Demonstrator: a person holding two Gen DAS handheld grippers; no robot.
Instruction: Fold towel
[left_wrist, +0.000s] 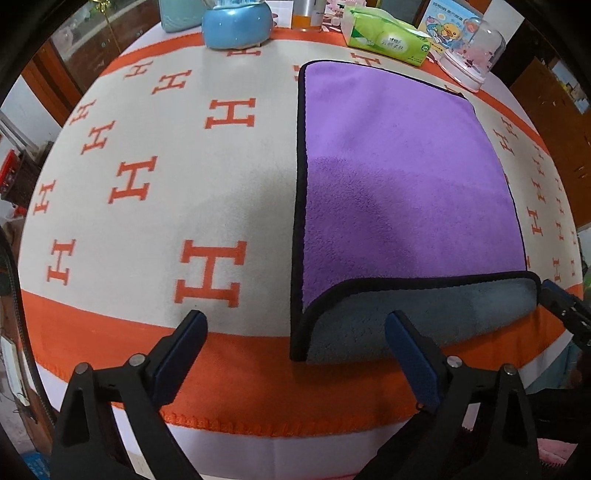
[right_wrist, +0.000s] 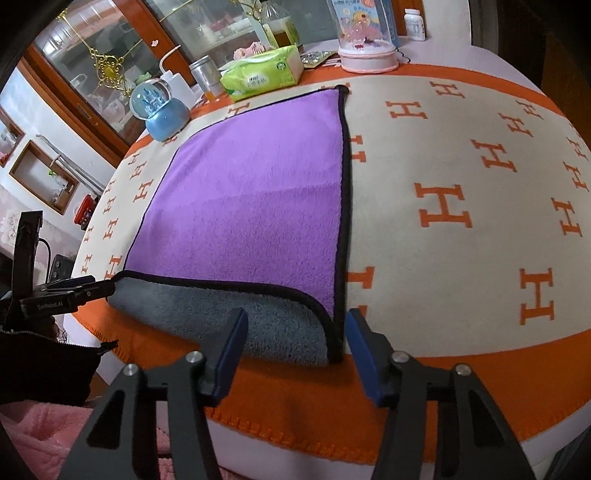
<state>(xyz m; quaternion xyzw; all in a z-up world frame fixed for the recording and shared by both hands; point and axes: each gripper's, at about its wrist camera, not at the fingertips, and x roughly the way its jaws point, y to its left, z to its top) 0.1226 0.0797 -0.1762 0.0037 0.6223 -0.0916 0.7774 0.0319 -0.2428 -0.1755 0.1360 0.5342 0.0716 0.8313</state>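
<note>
A purple towel with a black hem and a grey underside lies flat on the table; it also shows in the right wrist view. Its near edge is turned up, so a grey strip shows along the front. My left gripper is open, with the towel's near left corner between its fingers. My right gripper is open, with the towel's near right corner between its fingers. In each view the other gripper's tip sits at the opposite near corner, the right one in the left wrist view and the left one in the right wrist view.
A cream and orange H-pattern cloth covers the table. At the back stand a blue snow globe, a green tissue pack, a pink domed globe and bottles. The table's front edge is just below the towel.
</note>
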